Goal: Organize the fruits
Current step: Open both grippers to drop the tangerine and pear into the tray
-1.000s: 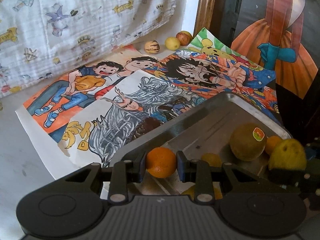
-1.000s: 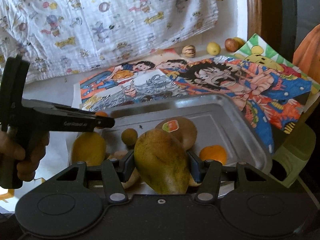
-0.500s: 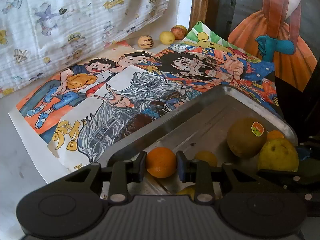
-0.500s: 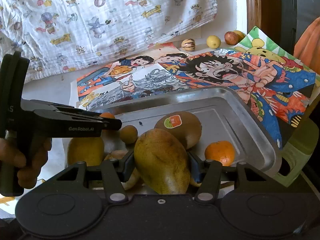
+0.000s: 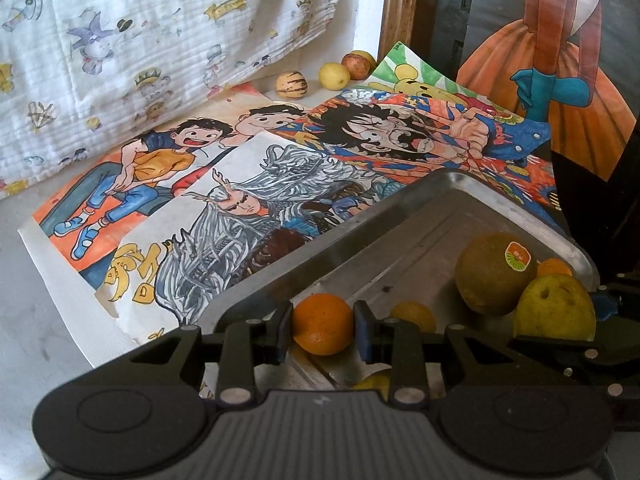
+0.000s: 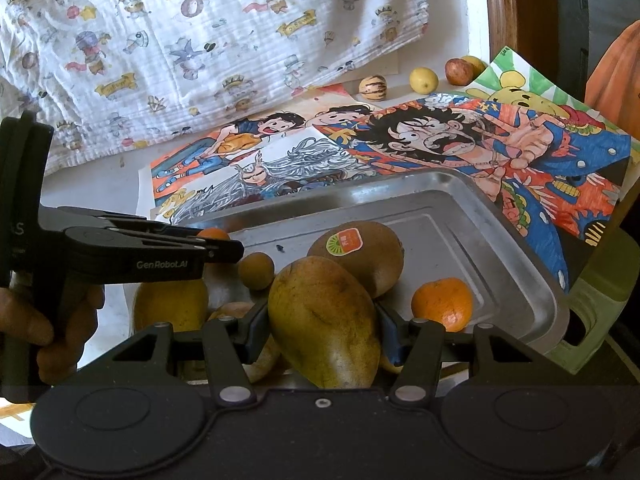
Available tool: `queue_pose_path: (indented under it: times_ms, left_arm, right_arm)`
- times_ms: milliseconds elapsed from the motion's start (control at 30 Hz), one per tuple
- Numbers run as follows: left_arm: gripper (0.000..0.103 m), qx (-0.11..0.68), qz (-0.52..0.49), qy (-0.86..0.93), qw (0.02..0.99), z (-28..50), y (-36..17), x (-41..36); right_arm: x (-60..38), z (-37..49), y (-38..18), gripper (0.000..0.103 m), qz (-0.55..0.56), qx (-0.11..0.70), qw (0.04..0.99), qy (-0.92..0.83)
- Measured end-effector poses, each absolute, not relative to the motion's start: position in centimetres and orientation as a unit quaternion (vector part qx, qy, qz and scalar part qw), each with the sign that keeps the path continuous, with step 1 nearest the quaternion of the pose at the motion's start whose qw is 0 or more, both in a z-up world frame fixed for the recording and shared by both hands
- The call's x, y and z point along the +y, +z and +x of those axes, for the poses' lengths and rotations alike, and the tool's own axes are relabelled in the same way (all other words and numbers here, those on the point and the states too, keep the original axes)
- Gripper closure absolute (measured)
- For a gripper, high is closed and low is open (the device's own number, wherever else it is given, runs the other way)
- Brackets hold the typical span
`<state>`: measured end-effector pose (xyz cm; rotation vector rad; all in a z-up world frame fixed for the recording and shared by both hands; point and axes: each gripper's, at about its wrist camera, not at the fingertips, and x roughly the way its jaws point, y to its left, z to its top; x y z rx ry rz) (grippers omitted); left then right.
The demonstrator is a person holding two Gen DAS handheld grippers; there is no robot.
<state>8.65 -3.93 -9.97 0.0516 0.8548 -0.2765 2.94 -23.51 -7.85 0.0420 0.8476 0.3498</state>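
My left gripper (image 5: 322,330) is shut on a small orange (image 5: 322,329) over the near corner of a metal tray (image 5: 400,208). My right gripper (image 6: 322,326) is shut on a yellow-brown mango (image 6: 325,322) above the same tray (image 6: 500,248). In the tray lie a brown kiwi with a sticker (image 6: 358,256), a loose orange (image 6: 442,303) and a small round brown fruit (image 6: 256,271). A yellow mango (image 6: 172,306) lies at the tray's left end. The left gripper (image 6: 216,246) shows side-on in the right wrist view, with a person's hand (image 6: 48,332) on it.
Cartoon posters (image 5: 248,184) cover the surface under and beyond the tray. At the back stand a striped melon (image 5: 291,85), a lemon (image 5: 333,76) and a red apple (image 5: 357,65). A printed white cloth (image 6: 200,40) hangs behind. A green object (image 6: 600,316) sits at the tray's right.
Both grippers have moved slightly forward over the tray, each keeping its fruit. The tray and the far fruits look a little closer.
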Motion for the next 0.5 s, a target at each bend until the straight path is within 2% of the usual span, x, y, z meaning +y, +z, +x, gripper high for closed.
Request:
queue_pose_path:
  times_ms: [167,233,500]
  left_arm:
    - [0.066,0.413,0.024,-0.132,0.901,8.61,-10.02,-3.94]
    - [0.058,0.413,0.024,-0.13,0.901,8.59,-10.0,-3.92]
    - [0.044,0.413,0.019,-0.12,0.902,8.54,-10.0,-3.53]
  right_arm:
    - [-23.61,2.91,-7.87,0.044,0.027,0.409,0.897,0.167]
    - [-23.66,2.87,-7.85,0.044,0.03,0.409,0.897,0.166]
    - [-23.55,2.68,-7.48,0.044,0.033,0.405,0.897,0.17]
